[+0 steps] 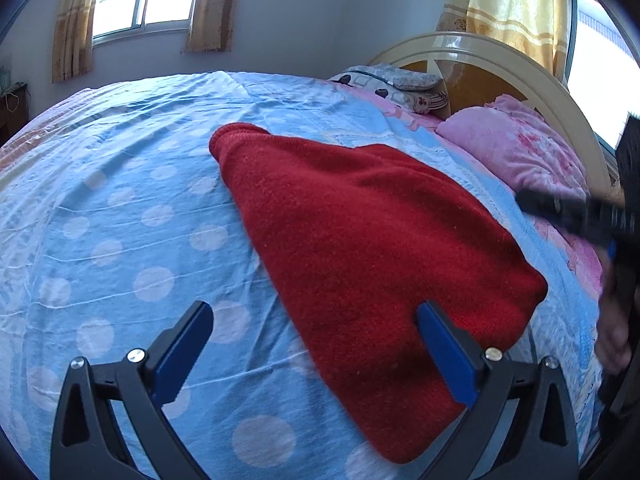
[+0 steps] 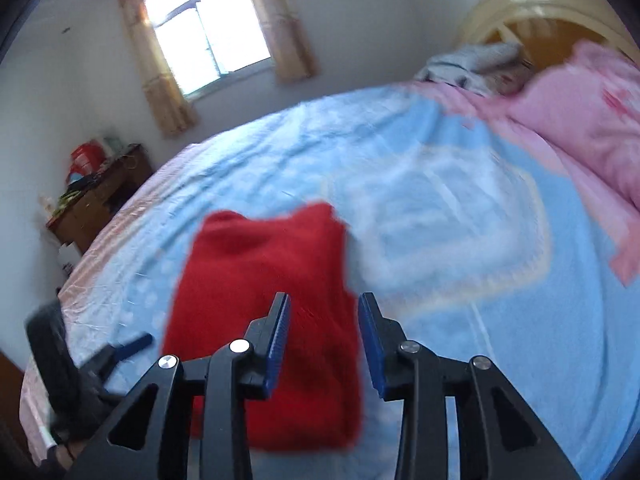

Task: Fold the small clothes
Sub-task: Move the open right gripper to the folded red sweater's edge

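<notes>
Lying flat on the blue sheet [image 1: 120, 208], red garment [image 1: 360, 220], long axis running away from both tools. Left gripper [image 1: 316, 344] wide and empty, nearer its near edge; right gripper [image 2: 324, 340] narrow, empty, above.

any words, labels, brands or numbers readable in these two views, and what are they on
None can be read.
The patterned pillow by the headboard carries printed shapes, but no legible letters.
The things on the wooden side table are too small and blurred to show any label.
</notes>
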A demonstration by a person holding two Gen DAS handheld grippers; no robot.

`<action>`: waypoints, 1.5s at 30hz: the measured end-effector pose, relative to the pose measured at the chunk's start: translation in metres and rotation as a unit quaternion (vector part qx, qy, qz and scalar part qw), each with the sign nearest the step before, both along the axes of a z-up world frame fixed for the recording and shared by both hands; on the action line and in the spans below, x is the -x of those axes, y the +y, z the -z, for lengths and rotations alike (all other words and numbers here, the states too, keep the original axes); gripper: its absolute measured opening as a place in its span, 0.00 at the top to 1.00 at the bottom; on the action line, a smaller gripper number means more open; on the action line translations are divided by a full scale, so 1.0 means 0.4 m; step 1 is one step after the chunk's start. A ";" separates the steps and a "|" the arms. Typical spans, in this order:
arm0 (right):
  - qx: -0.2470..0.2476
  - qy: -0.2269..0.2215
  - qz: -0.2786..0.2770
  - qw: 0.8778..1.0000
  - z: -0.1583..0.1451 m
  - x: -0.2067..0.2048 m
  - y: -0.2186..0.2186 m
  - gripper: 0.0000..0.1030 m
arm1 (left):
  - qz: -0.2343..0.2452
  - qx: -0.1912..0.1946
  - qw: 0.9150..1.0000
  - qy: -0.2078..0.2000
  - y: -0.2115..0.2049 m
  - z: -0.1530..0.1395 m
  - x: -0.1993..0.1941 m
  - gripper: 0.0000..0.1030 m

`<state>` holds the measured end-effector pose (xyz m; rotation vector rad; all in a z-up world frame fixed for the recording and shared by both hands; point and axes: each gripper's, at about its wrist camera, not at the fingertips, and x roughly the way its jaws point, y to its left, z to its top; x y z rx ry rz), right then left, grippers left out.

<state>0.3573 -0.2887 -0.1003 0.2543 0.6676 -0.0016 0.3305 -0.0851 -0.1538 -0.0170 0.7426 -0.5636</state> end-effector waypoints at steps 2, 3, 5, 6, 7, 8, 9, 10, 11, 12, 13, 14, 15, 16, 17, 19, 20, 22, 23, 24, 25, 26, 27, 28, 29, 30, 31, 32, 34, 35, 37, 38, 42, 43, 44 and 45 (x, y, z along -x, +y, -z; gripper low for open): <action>-0.011 -0.007 -0.040 0.999 -0.019 -0.043 0.035 0.65 | 0.000 0.002 1.000 -0.001 0.001 -0.001 0.002 0.00; -0.017 -0.001 -0.063 0.998 -0.021 -0.069 0.059 0.65 | 0.000 0.004 1.000 0.000 0.002 0.000 0.001 0.00; -0.030 0.030 -0.099 0.994 -0.003 -0.122 0.098 0.65 | 0.000 0.011 1.000 0.005 0.009 0.001 -0.001 0.00; -0.032 0.049 -0.102 0.993 0.015 -0.144 0.106 0.65 | 0.000 0.018 1.000 0.009 0.015 0.002 -0.004 0.00; -0.029 0.076 -0.095 0.992 0.038 -0.165 0.107 0.65 | 0.000 0.024 1.000 0.014 0.019 0.003 -0.007 0.00; -0.028 0.103 -0.076 0.991 0.067 -0.183 0.097 0.65 | -0.001 0.033 0.999 0.022 0.026 0.006 -0.012 0.00; -0.035 0.114 -0.061 0.991 0.094 -0.187 0.078 0.65 | -0.001 0.037 0.999 0.026 0.028 0.008 -0.014 0.00; -0.041 0.115 -0.058 0.991 0.112 -0.187 0.060 0.66 | 0.001 0.041 0.999 0.030 0.029 0.009 -0.017 0.00; -0.036 0.110 -0.057 0.992 0.116 -0.183 0.048 0.67 | 0.003 0.043 0.999 0.034 0.029 0.011 -0.019 0.00; -0.034 0.107 -0.053 0.992 0.116 -0.175 0.040 0.67 | 0.004 0.043 0.998 0.035 0.027 0.011 -0.019 0.00; -0.035 0.108 -0.050 0.992 0.120 -0.171 0.030 0.67 | 0.005 0.042 0.999 0.035 0.025 0.011 -0.019 0.00; -0.038 0.111 -0.050 0.992 0.124 -0.169 0.022 0.67 | 0.006 0.041 0.999 0.035 0.022 0.011 -0.018 0.00; -0.042 0.111 -0.052 0.992 0.126 -0.172 0.017 0.67 | 0.008 0.040 0.999 0.035 0.022 0.011 -0.018 0.00; -0.045 0.109 -0.059 0.991 0.126 -0.171 0.015 0.66 | 0.007 0.039 0.999 0.035 0.022 0.011 -0.018 0.00; -0.042 0.109 -0.067 0.991 0.124 -0.171 0.016 0.66 | 0.007 0.039 0.999 0.036 0.021 0.011 -0.018 0.00; -0.034 0.108 -0.084 0.990 0.109 -0.167 0.016 0.65 | 0.007 0.044 0.998 0.041 0.023 0.012 -0.021 0.00; -0.040 0.099 -0.089 0.990 0.095 -0.164 0.014 0.65 | 0.008 0.048 0.998 0.047 0.025 0.014 -0.024 0.00; -0.043 0.079 -0.095 0.991 0.065 -0.179 0.012 0.65 | 0.006 0.052 0.997 0.054 0.027 0.017 -0.031 0.00; -0.041 0.066 -0.098 0.992 0.048 -0.190 0.015 0.64 | 0.005 0.054 0.997 0.056 0.027 0.018 -0.033 0.00; -0.046 0.060 -0.100 0.992 0.039 -0.207 0.016 0.64 | 0.005 0.053 0.997 0.056 0.027 0.019 -0.033 0.00; -0.056 0.064 -0.102 0.991 0.041 -0.226 0.017 0.61 | 0.005 0.052 0.997 0.055 0.025 0.018 -0.032 0.00; -0.068 0.083 -0.105 0.989 0.054 -0.255 0.017 0.59 | 0.005 0.050 0.997 0.054 0.024 0.018 -0.029 0.00; -0.068 0.106 -0.101 0.987 0.075 -0.283 0.016 0.60 | 0.004 0.049 0.997 0.053 0.023 0.017 -0.028 0.00; -0.060 0.131 -0.083 0.986 0.106 -0.312 0.009 0.60 | 0.003 0.048 0.997 0.052 0.023 0.016 -0.028 0.00; -0.062 0.153 -0.074 0.983 0.134 -0.330 -0.002 0.60 | 0.001 0.048 0.998 0.050 0.023 0.014 -0.028 0.00; -0.082 0.156 -0.074 0.982 0.151 -0.337 -0.016 0.60 | -0.003 0.047 0.998 0.046 0.025 0.012 -0.025 0.00; -0.100 0.146 -0.072 0.982 0.152 -0.334 -0.032 0.60 | -0.009 0.044 0.998 0.039 0.025 0.007 -0.019 0.00; -0.117 0.140 -0.069 0.981 0.150 -0.328 -0.045 0.60 | -0.011 0.041 0.999 0.033 0.026 0.004 -0.015 0.00; -0.120 0.135 -0.074 0.981 0.151 -0.316 -0.053 0.60 | -0.015 0.034 0.999 0.028 0.021 0.000 -0.013 0.00; -0.117 0.129 -0.078 0.982 0.149 -0.307 -0.056 0.60 | -0.016 0.037 0.999 0.030 0.019 0.000 -0.015 0.00; -0.120 0.120 -0.083 0.982 0.145 -0.292 -0.068 0.60 | -0.014 0.048 0.998 0.043 0.009 -0.001 -0.027 0.00; -0.127 0.113 -0.083 0.982 0.141 -0.280 -0.086 0.60 | -0.012 0.049 0.997 0.052 -0.001 0.001 -0.038 0.00; -0.123 0.092 -0.052 0.987 0.129 -0.256 -0.140 0.58 | -0.009 0.037 0.997 0.061 -0.028 0.012 -0.060 0.00; -0.122 0.090 -0.048 0.987 0.130 -0.253 -0.154 0.57 | -0.009 0.038 0.997 0.069 -0.029 0.018 -0.065 0.00; -0.122 0.091 -0.045 0.987 0.135 -0.253 -0.167 0.54 | -0.010 0.045 0.996 0.079 -0.026 0.025 -0.072 0.00; -0.121 0.093 -0.042 0.987 0.143 -0.255 -0.177 0.53 | -0.010 0.051 0.995 0.084 -0.023 0.027 -0.075 0.00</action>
